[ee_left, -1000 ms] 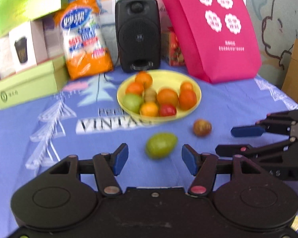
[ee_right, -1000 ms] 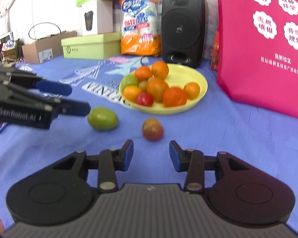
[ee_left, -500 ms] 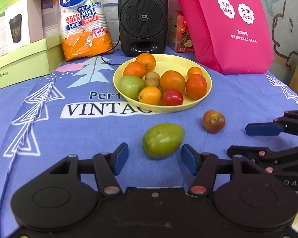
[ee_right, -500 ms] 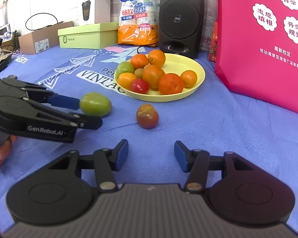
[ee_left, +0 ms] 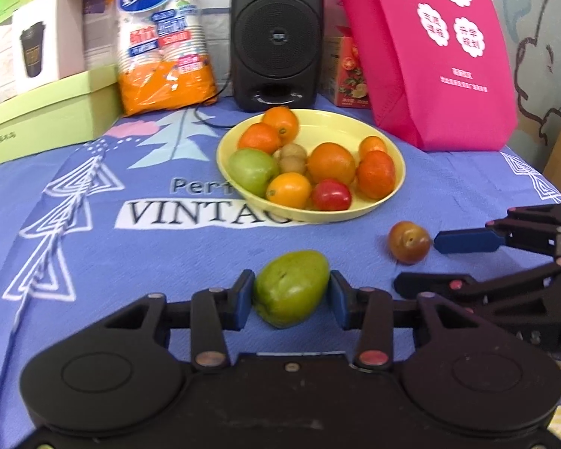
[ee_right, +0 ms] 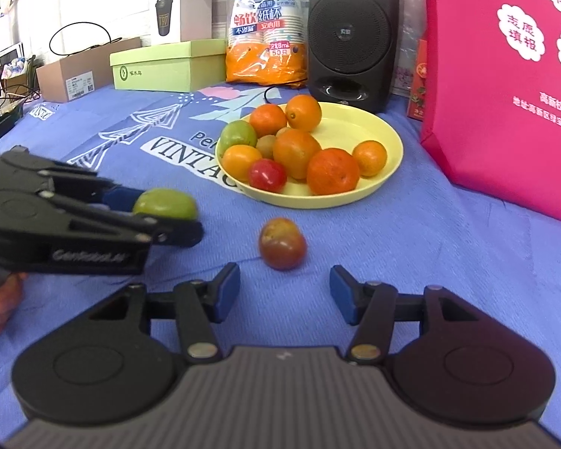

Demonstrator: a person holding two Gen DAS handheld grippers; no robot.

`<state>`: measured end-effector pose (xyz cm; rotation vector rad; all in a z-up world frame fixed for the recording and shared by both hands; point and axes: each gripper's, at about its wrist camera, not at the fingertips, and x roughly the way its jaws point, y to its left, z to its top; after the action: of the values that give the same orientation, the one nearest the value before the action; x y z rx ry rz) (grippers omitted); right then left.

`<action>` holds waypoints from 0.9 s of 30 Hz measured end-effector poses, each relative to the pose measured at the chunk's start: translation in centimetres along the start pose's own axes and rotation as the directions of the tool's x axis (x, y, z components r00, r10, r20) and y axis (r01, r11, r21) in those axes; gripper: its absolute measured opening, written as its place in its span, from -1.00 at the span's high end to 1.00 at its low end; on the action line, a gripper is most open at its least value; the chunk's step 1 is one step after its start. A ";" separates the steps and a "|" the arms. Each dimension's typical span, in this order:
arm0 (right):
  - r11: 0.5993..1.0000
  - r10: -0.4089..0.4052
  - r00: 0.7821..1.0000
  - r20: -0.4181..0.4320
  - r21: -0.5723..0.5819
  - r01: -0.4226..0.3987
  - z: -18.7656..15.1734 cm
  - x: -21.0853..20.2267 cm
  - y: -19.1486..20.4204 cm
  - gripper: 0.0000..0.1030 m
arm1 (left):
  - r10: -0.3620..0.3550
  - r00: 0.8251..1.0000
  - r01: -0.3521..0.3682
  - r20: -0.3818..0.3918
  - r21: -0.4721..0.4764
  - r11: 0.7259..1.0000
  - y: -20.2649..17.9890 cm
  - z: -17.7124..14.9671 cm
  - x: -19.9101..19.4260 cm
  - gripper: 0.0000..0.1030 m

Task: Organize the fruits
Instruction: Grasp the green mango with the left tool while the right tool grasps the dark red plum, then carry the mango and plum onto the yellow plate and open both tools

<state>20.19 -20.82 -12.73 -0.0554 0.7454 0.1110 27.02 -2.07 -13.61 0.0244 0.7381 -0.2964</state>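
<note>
Left wrist view: the left claw point(ee_left: 291, 301) brackets a green mango-like fruit point(ee_left: 290, 287) lying on the blue-clothed counter point(ee_left: 93, 247), its blue pads point(ee_left: 242, 299) pressed at or just beside the fruit's two sides; firm contact on the right pad cannot be told for certain. To the right, the right claw point(ee_left: 426, 262) reaches in with its jaws spread apart, one blue fingertip just short of a small reddish-brown fruit point(ee_left: 408, 242) on the cloth. From the right wrist view, that same reddish-brown fruit point(ee_right: 282, 244) sits just ahead of the released right claw point(ee_right: 284, 292), between and beyond its pads, not touched. Farther back, a yellow plate point(ee_left: 385, 149) holds oranges, a green fruit, kiwis and a red tomato-like fruit. Behind the plate stand a black speaker point(ee_left: 276, 33), an orange pack of paper cups point(ee_left: 164, 37), a green box point(ee_left: 45, 116) and a pink bag point(ee_left: 441, 48).
</note>
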 end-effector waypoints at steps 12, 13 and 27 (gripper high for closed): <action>1.000 -0.014 1.000 -0.011 -0.002 0.014 1.5 2.0 0.9 0.27 | 0.005 1.000 -0.005 0.002 -0.032 0.999 1.2 -0.7 -0.9 0.19; 1.000 -0.019 1.000 -0.010 -0.004 0.019 1.4 1.9 1.0 0.35 | 0.004 1.000 -0.004 0.002 -0.033 0.999 1.2 -0.8 -1.0 0.19; 0.998 -0.010 0.999 0.031 0.068 0.007 -1.5 -2.1 1.5 0.47 | -0.001 1.000 0.001 0.001 -0.054 0.999 0.9 -1.6 -3.1 0.20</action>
<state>17.52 -19.63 -12.41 0.0078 0.7169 0.0782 24.01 -0.22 -12.82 -0.0271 0.7444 -0.2773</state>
